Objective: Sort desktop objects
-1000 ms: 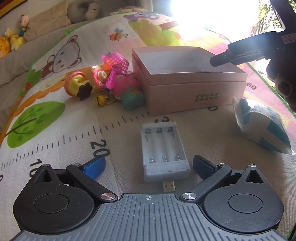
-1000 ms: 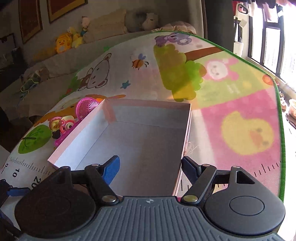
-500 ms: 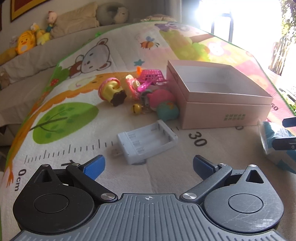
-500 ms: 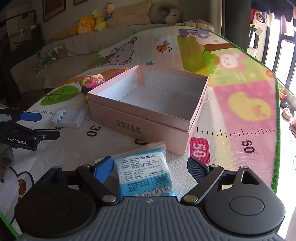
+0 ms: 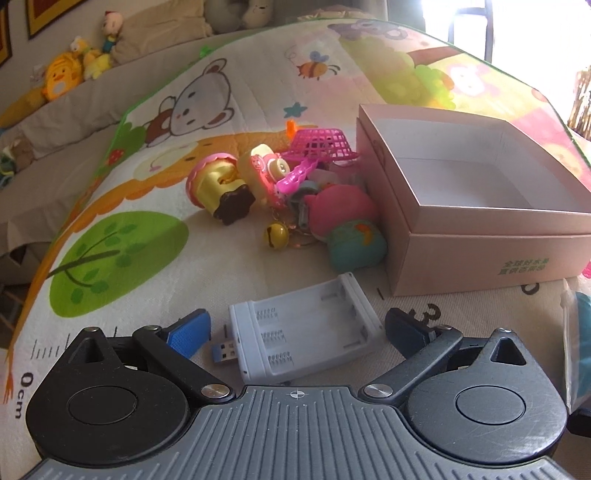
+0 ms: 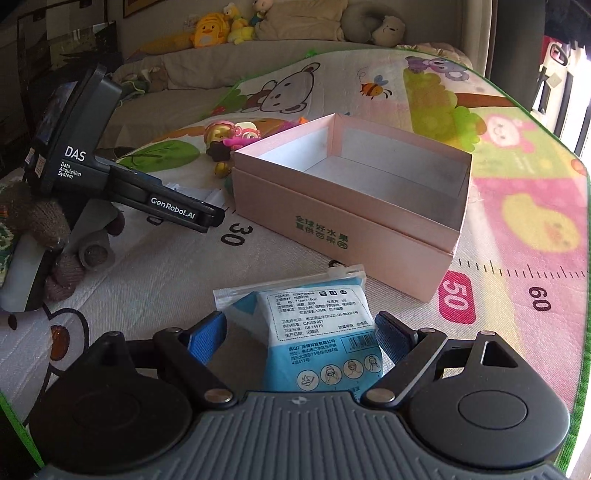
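Observation:
A grey battery charger (image 5: 304, 326) with a USB plug lies on the play mat, between the fingers of my open left gripper (image 5: 297, 330). A blue and white packet (image 6: 317, 332) lies between the fingers of my open right gripper (image 6: 301, 334); its edge shows in the left wrist view (image 5: 574, 343). The open pink box (image 5: 476, 206) stands behind both and looks empty; it also shows in the right wrist view (image 6: 354, 206). A pile of small toys (image 5: 288, 188) lies left of the box.
The left gripper's body (image 6: 122, 177) and a gloved hand show at the left of the right wrist view. Plush toys (image 6: 221, 27) and cushions line the back of the mat. A window is at the right.
My left gripper has come down around the battery charger. My right gripper has moved off the box and down around the blue packet. Both stayed open.

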Tool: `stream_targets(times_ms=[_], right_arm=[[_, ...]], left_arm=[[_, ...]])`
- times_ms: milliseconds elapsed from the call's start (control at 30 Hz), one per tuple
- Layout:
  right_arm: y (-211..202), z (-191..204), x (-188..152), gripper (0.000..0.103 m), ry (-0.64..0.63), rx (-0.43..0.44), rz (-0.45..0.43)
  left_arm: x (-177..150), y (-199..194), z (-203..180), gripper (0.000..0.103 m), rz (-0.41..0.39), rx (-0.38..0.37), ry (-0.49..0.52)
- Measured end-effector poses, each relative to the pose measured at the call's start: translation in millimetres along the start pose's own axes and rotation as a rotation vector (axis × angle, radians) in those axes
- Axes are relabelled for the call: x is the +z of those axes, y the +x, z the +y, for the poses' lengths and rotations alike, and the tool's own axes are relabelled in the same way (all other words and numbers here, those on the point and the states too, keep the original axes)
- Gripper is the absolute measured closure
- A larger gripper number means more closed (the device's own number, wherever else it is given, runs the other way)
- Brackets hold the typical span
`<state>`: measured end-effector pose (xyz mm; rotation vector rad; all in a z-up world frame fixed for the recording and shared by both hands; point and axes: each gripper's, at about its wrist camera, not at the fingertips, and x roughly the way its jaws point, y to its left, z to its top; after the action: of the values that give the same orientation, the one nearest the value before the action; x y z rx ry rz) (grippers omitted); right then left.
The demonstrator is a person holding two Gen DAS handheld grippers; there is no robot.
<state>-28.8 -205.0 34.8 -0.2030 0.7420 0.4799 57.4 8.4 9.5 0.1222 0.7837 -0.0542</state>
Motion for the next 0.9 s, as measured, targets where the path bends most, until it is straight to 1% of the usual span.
stream_targets(times_ms=[33,133,167,200,267,367,433,633,733,767,800,833,900], right_arm=[[0.4,2.5,0.5,0.015,0.001,0.01,0.006],[4.0,13.0,3.0,0.021,-0.001,0.023,0.032],[5.1,15.5,4.0,0.027,-0.004,0.024,0.038],[7.5,18.7,5.2,0.036,-0.008,0.028,0.051],[11.3,22.8,7.0,0.041,-0.002,0.039,0.076],[13.4,27.6,9.6,0.042,0.012,0.044,0.091],[14.2,29.9,11.1,0.042,0.02,0.055,0.096],[17.0,42.9,11.5,0.046,-0.042,0.046,0.091],[8.7,39.0,12.2,0.048,-0.033,0.076,0.109],[4.1,36.5,11.8,0.049,-0.028,0.081,0.108],[-2.0,33.1,11.8,0.049,-0.021,0.083,0.105],[-8.4,28.9,11.7,0.049,-0.008,0.085,0.099],[-24.4,16.7,15.7,0.05,0.034,0.094,0.077]], left_arm=[[-2.4,-2.5,1.5,0.005,-0.005,-0.012,0.005],[-9.2,-10.0,7.5,0.006,-0.016,-0.034,0.005],[-11.6,-12.5,9.5,0.006,-0.019,-0.042,0.005],[-14.8,-15.9,12.1,0.006,-0.022,-0.055,0.007],[-22.0,-23.9,15.7,0.006,-0.025,-0.089,0.023],[-35.8,-39.6,19.0,0.006,-0.024,-0.158,0.077],[-44.1,-48.7,19.8,0.005,-0.024,-0.182,0.106],[-49.1,-53.3,22.9,0.005,-0.022,-0.16,0.089],[-50.0,-60.5,19.2,0.006,-0.036,-0.171,0.099],[-49.6,-66.3,16.7,0.008,-0.048,-0.181,0.106],[-48.1,-72.7,14.4,0.016,-0.063,-0.196,0.113],[-45.2,-77.7,12.4,0.019,-0.068,-0.2,0.115],[-36.5,-87.9,9.7,0.02,-0.102,-0.215,0.115]])
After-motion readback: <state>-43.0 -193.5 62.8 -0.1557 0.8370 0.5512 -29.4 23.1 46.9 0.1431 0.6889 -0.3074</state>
